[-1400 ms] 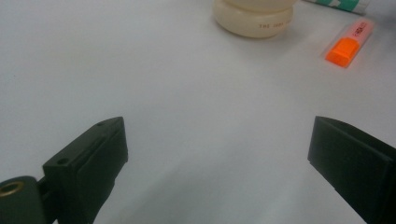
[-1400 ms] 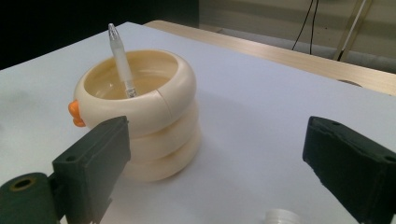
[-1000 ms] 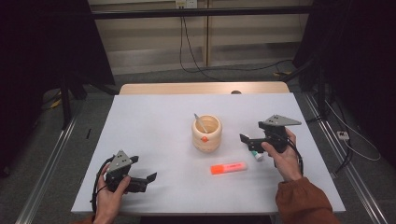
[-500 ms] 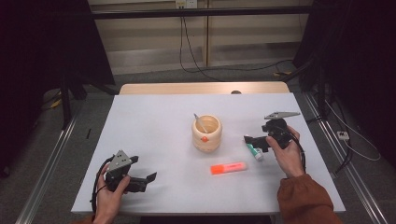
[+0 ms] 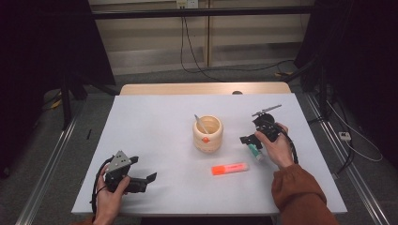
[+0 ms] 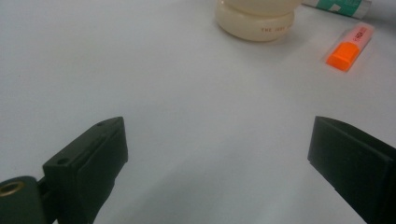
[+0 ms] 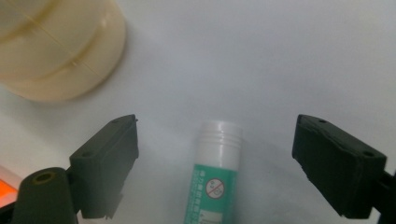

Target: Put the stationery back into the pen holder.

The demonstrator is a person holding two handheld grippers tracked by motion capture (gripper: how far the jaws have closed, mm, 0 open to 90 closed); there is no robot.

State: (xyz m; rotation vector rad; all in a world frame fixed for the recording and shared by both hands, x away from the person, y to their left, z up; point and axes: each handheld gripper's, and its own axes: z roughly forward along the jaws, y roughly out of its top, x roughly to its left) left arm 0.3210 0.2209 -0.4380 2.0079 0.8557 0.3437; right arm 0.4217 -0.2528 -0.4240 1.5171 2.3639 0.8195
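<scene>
Right gripper (image 7: 215, 163), jaws closing but apart, straddles glue stick (image 7: 212, 182).

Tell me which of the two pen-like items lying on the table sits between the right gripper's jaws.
The green-and-white glue stick, white cap outward; the orange highlighter lies apart, nearer the person.

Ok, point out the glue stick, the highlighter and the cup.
glue stick (image 7: 215, 177), right gripper view, on its green label.
highlighter (image 5: 229, 168), high view, on the middle of its orange body.
cup (image 5: 208, 136), high view, on its outer wall.
</scene>
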